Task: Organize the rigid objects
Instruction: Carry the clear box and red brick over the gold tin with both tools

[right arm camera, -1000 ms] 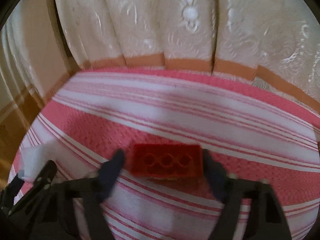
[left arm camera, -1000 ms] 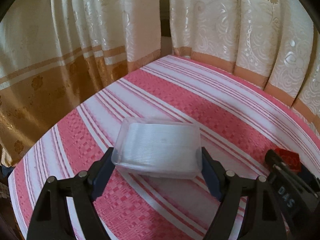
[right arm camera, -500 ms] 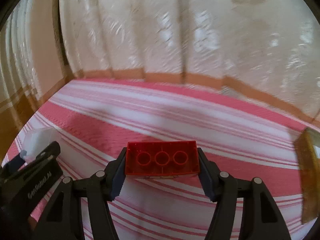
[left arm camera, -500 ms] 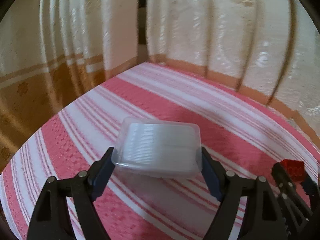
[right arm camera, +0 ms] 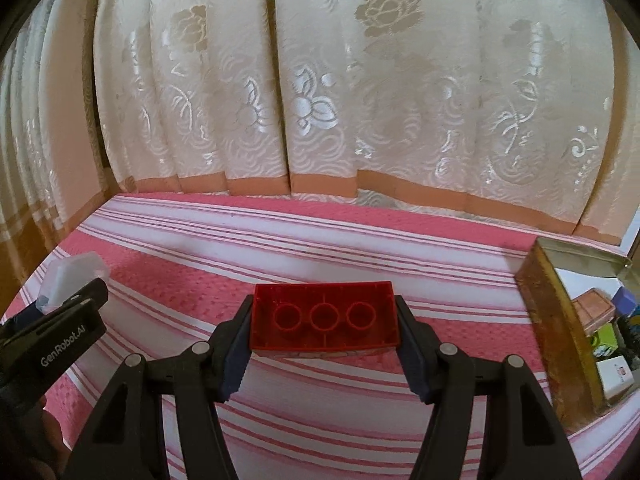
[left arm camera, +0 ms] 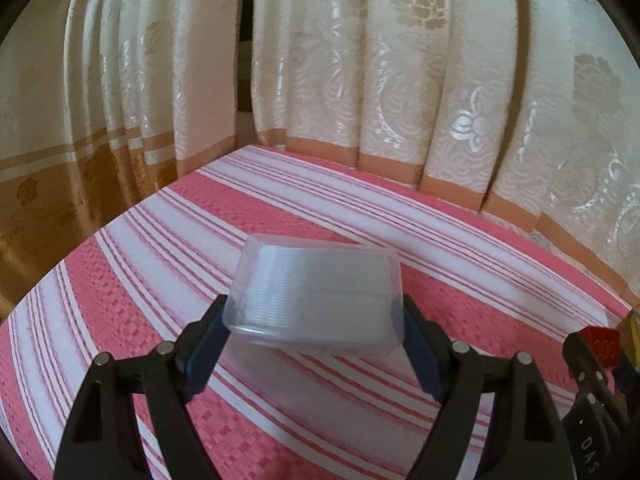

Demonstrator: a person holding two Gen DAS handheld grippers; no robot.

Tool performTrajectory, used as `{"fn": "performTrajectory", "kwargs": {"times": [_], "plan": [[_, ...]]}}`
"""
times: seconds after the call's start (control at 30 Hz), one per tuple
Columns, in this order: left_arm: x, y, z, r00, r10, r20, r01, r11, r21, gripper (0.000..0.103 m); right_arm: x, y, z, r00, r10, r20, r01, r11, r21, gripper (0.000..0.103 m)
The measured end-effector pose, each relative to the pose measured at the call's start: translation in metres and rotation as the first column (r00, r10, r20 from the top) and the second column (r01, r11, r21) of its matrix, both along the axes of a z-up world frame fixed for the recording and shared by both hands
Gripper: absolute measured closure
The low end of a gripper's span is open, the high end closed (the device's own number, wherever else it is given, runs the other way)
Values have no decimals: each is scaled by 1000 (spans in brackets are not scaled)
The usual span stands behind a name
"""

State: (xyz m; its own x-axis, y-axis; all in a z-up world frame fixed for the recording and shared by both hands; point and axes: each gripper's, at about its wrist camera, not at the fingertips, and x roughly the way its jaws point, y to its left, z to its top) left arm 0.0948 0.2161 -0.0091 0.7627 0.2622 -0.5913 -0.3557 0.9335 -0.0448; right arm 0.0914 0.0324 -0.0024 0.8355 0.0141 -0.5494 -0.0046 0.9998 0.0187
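My left gripper (left arm camera: 316, 320) is shut on a clear ribbed plastic container (left arm camera: 316, 290), held above the pink-and-white striped cloth (left arm camera: 248, 208). The red building brick (right arm camera: 325, 322), underside with three round tubes facing me, sits clamped between the pads of my right gripper (right arm camera: 325, 330). In the right wrist view the left gripper (right arm camera: 60, 320) shows at the far left with the clear container (right arm camera: 72, 280). In the left wrist view the red brick (left arm camera: 602, 342) peeks in at the right edge.
An open gold metal tin (right arm camera: 560, 312) stands on the cloth at the right, with several small boxes inside. Cream floral curtains (right arm camera: 320, 100) hang close behind the table's far edge. A darker gold curtain (left arm camera: 48, 184) hangs left.
Both grippers have swung to the right with their loads. The gold tin has come into the right wrist view, and the curtain gap has slid left in the left wrist view.
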Motion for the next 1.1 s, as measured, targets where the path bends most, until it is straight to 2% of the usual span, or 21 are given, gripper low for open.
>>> {"fn": "performTrajectory", "kwargs": {"times": [0.1,0.27,0.5,1.1], "plan": [[-3,-6,1,1000,-8,9,7,1000,18,22,-9,-7,2,1000,-8,23,8,1000,-4,37],[-5,-19,-1,999,-47,0,47,999,7,22,-17,-19,4,999,-14,39,14,1000,-3,37],[-17,-38,4,996,-73,42,71,997,44,22,-24,-31,3,999,-19,47,19,1000,-1,37],[-41,-87,5,986,-148,77,145,988,44,22,-46,-64,0,995,-60,74,62,998,-21,37]]}}
